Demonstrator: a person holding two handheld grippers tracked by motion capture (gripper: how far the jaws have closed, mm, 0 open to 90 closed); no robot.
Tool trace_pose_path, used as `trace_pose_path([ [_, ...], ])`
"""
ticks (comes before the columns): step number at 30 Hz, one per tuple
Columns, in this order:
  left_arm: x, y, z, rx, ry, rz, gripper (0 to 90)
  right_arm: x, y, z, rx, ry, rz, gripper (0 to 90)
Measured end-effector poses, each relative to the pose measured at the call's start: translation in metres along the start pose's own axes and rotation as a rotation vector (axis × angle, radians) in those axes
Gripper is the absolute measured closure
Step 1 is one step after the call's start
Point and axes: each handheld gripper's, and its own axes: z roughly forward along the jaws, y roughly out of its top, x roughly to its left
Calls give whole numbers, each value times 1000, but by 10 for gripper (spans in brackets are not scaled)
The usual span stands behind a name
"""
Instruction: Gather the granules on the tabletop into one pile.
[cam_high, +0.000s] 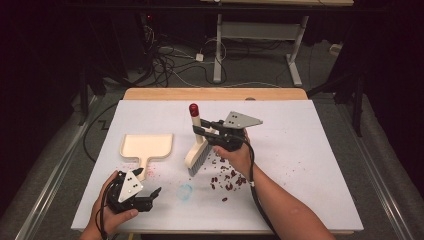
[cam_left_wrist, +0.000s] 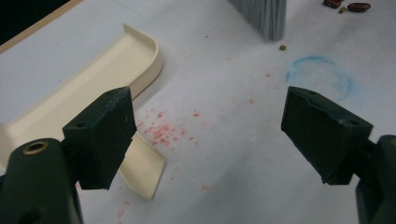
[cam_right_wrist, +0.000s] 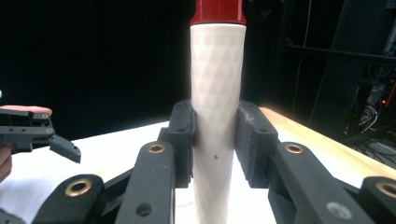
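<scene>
A brush stands nearly upright on its grey bristles (cam_high: 199, 162) mid-table, its cream handle (cam_right_wrist: 217, 93) capped in red (cam_high: 194, 109). My right gripper (cam_high: 204, 131) is shut on that handle, pads pressing both sides (cam_right_wrist: 217, 135). Dark red beans (cam_high: 227, 180) lie scattered just right of the bristles. A cream dustpan (cam_high: 145, 146) lies flat to the left, its handle pointing toward the front edge. My left gripper (cam_high: 152, 195) hovers open near the front left. Its jaws (cam_left_wrist: 212, 116) stand wide apart with nothing between them, beside the dustpan's handle end (cam_left_wrist: 142, 172).
A white sheet (cam_high: 310, 150) covers the wooden table. A faint blue ring (cam_left_wrist: 320, 77) is drawn on it ahead of the left gripper. Red crumbs (cam_left_wrist: 163, 130) speckle the sheet by the dustpan handle. Desk legs and cables sit on the floor beyond the far edge.
</scene>
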Motion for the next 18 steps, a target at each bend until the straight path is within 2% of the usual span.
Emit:
trace_pose_path([
  [2, -1, 1, 1, 5, -4, 11, 169, -2, -1, -10, -2, -13, 7, 698],
  [7, -2, 2, 4, 18, -15, 8, 169, -6, -3, -33, -3, -42, 4, 697],
  [13, -3, 5, 6, 18, -24, 14, 169, -9, -4, -51, -8, -85, -6, 697],
  [18, -3, 6, 8, 18, -29, 17, 169, -10, -6, -61, -12, -99, -5, 697],
])
